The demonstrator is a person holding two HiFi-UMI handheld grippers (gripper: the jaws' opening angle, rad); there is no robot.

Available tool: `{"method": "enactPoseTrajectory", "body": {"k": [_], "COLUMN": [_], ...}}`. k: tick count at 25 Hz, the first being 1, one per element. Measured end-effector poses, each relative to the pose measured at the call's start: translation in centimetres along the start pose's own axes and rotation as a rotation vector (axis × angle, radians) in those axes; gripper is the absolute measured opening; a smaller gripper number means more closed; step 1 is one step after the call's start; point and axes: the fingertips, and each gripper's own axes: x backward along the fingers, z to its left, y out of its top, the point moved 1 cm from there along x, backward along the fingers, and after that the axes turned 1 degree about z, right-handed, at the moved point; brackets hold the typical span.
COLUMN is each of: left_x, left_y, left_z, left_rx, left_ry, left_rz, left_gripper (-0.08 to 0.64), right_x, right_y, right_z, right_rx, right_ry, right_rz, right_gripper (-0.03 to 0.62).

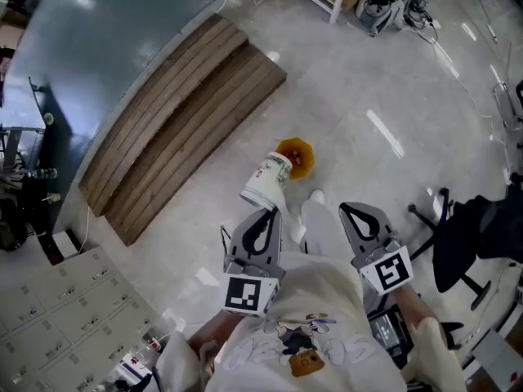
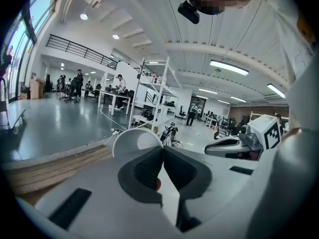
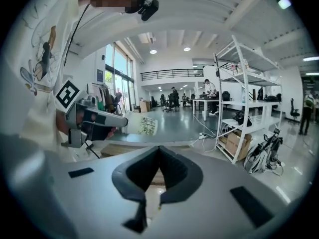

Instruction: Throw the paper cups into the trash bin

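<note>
At the lower middle of the head view, the left gripper [image 1: 265,215] is clamped on the rim of a white paper cup [image 1: 268,183], which sticks out from its tips toward 12 o'clock and hangs above the pale floor [image 1: 368,80]. Its own view shows the two dark pads [image 2: 144,171] pressed together on the cup's wall, with the open mouth of the cup [image 2: 133,141] at 11 o'clock from the jaws. Just beyond the cup, at its 1 o'clock, an orange container [image 1: 296,155] stands on the floor, apart from the cup.

At 3 o'clock from the left gripper, the right gripper [image 1: 361,212] is held level with it. Its jaws are closed tip to tip with nothing between them, as the right gripper view [image 3: 159,151] shows. That same view catches the cup [image 3: 143,125] at 10 o'clock.

A long wooden platform [image 1: 180,113] lies on the floor at 10 o'clock from the cup, and a black office chair [image 1: 458,247] stands at the right edge.
</note>
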Motion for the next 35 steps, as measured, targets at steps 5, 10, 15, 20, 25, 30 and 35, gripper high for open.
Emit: {"method": "enactPoseTrajectory", "body": {"k": [5,10,15,20,25,30,35], "left_x": [-2.6,-1.9,-2.3,-9.0,-14.7,-20.6,-24.5], "left_y": [1.7,1.0,-2.3,-4.8,-11.3,-19.8,-29.3], "left_z": [-1.3,1.6,1.6,7.7,9.5,11.8,14.3], "left_rx": [0.020,0.019,0.091,0.123,0.139,0.195,0.180], "left_ry": [0.008,0.053,0.084,0.147,0.138,0.162,0.160], "left_rz": [-0.011,0.016,0.056,0.096,0.199,0.268,0.355], "left_gripper": [0.020,0.020,0.020,0.020,0.020,0.020,0.020], "right_x": [-0.1,-2.9,-1.7,-10.4,-14.8,-19.7,-23.0], "right_y": [0.7,1.4,-1.4,-5.2,-11.4,-19.6,-28.6], "right_z": [-2.7,-0.9,-1.5,-5.2,-7.7,-10.9,-12.8], "right_rx": [-0.016,0.025,-0.014,-0.058,-0.121,-0.157,-0.192], "right_ry": [0.054,0.124,0.107,0.151,0.173,0.139,0.125], "right_rz": [0.029,0.062,0.143,0.133,0.162,0.180,0.222], "right_gripper": [0.005,0.006,0.006,0.006,0.006,0.006,0.006]}}
